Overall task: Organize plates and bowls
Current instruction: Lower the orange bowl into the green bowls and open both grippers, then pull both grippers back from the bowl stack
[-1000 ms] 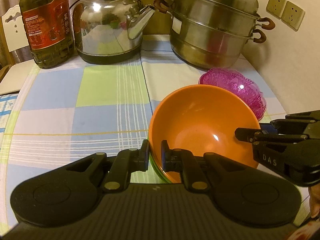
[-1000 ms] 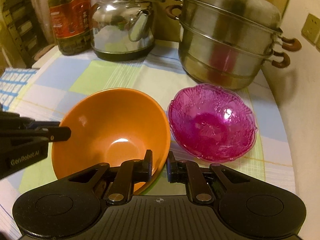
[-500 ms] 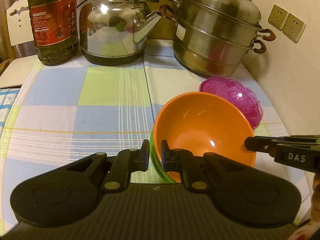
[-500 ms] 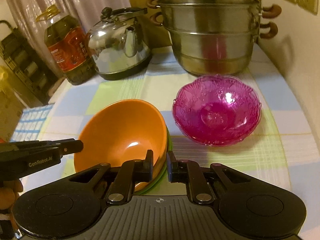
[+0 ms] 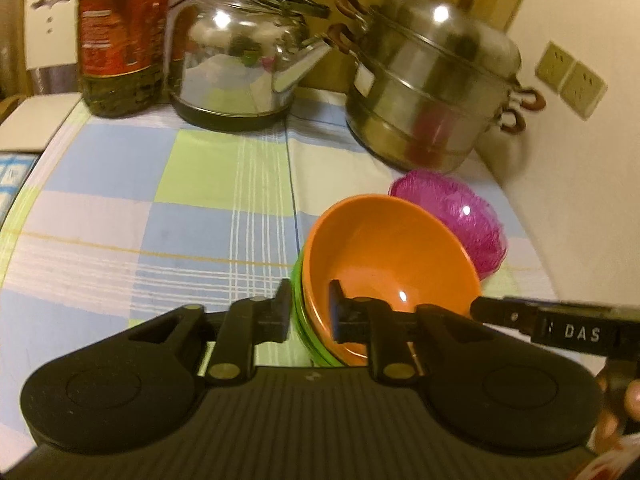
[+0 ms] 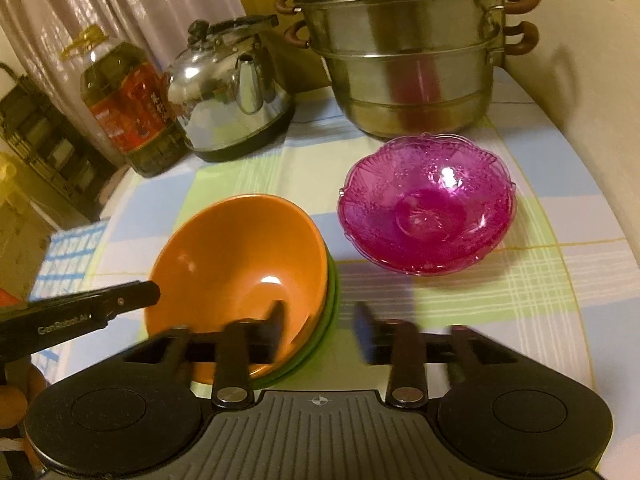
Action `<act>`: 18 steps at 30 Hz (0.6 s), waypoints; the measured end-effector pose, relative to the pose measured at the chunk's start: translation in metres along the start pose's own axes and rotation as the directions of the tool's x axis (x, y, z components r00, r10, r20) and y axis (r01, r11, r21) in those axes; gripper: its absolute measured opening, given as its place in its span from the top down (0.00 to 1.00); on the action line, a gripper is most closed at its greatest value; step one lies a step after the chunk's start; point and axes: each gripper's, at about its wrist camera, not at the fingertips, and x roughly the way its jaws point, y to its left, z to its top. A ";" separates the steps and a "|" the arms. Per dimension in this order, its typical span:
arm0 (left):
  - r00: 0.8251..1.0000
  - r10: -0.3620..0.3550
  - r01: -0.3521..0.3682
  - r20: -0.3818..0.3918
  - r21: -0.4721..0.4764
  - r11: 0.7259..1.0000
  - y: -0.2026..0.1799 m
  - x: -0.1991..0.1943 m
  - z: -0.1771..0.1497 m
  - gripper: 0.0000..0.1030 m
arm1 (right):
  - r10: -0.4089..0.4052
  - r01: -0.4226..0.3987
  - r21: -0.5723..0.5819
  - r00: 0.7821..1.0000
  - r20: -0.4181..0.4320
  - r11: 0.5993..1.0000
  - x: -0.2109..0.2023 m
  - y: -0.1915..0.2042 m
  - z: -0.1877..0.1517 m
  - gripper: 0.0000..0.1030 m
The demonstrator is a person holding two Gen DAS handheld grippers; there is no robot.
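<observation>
- On the near right part of the checked-cloth worktop [image 5: 192,200], the glossy orange plastic bowl [image 5: 384,256] sits nested in a green bowl [image 5: 298,300] of which only a rim sliver shows; the ruffled magenta see-through dish [image 6: 426,204] stands apart, just beyond and to the right, near the steel tiered steamer pot [image 6: 404,60].
- The left claw [image 5: 308,312] has just been opening: its fingers straddle the near rims of both bowls with a small gap, no longer pinching. The right claw [image 6: 320,328] has also just been opening and is spread wider, one finger inside the orange bowl, the other outside, neither pressing.
- Risk, as I judge it: the orange bowl sits tilted in the green one, so a finger dragged across the rim while pulling away could tip or slide the pair.
- A wide sweep to the right could knock the light magenta dish towards the pot.
- The right wrist view shows the dish's whole inside and its clear gap from the bowls; the left wrist view shows only its outer wall, but shows the left fingers' straddle sharply.
</observation>
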 end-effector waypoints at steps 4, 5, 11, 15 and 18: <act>1.000 -0.019 0.020 0.017 -0.085 0.996 0.011 -0.018 -0.007 0.73 | 0.004 -0.004 0.022 1.000 0.007 1.000 -0.012 0.000 -0.007 0.53; 0.999 -0.027 0.030 0.024 -0.104 0.994 0.013 -0.023 -0.011 0.67 | 0.004 -0.004 0.025 1.000 0.008 1.000 -0.016 0.001 -0.011 0.53; 1.000 0.018 -0.016 0.021 -0.100 0.995 0.011 -0.046 -0.042 0.60 | -0.006 0.006 0.018 1.000 -0.014 1.000 -0.031 0.010 -0.038 0.53; 0.996 0.080 -0.078 0.032 -0.060 0.995 0.004 -0.059 -0.067 0.60 | -0.039 0.039 -0.004 0.999 -0.023 0.999 -0.041 0.016 -0.058 0.53; 0.996 0.088 -0.086 0.034 -0.057 0.995 0.001 -0.065 -0.082 0.60 | -0.050 0.049 -0.019 0.998 -0.028 0.999 -0.048 0.018 -0.072 0.53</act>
